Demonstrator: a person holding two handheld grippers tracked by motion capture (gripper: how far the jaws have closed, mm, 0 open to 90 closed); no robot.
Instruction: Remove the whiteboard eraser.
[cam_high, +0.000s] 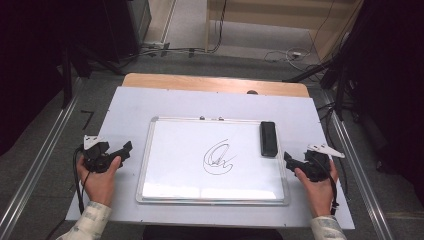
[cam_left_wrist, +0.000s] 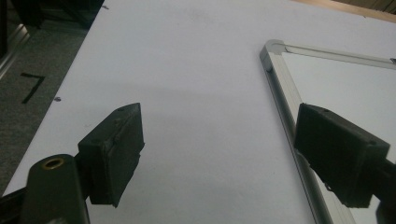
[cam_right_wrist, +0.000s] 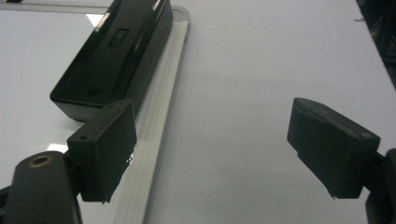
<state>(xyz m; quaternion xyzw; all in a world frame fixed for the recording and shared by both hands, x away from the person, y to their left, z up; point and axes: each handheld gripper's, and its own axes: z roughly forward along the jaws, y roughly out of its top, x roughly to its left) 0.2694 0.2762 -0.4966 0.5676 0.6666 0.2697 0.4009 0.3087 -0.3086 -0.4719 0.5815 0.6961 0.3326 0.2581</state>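
In the middle of the table lies a whiteboard, a flat rectangle with a glossy white face and a slim, ribbed silver metal frame with rounded corners. A looping black scribble sits a little right of its centre. On the board's upper right corner, lying along the right frame edge, rests a black eraser, a long block with a shiny, smooth plastic shell.

The left gripper hangs just off the board's left edge, held in the person's left hand; its two blocky, matte black jaws stand wide apart with nothing between them, one over the bare sheet and the other above the frame. The right gripper sits just beside the board's right edge, below the eraser, in the right hand. Its jaws too are spread wide and hold nothing; in the right gripper view one jaw hovers near the eraser's near end, over the frame.

Under it all is a smooth, pale matte sheet covering a wooden tabletop.
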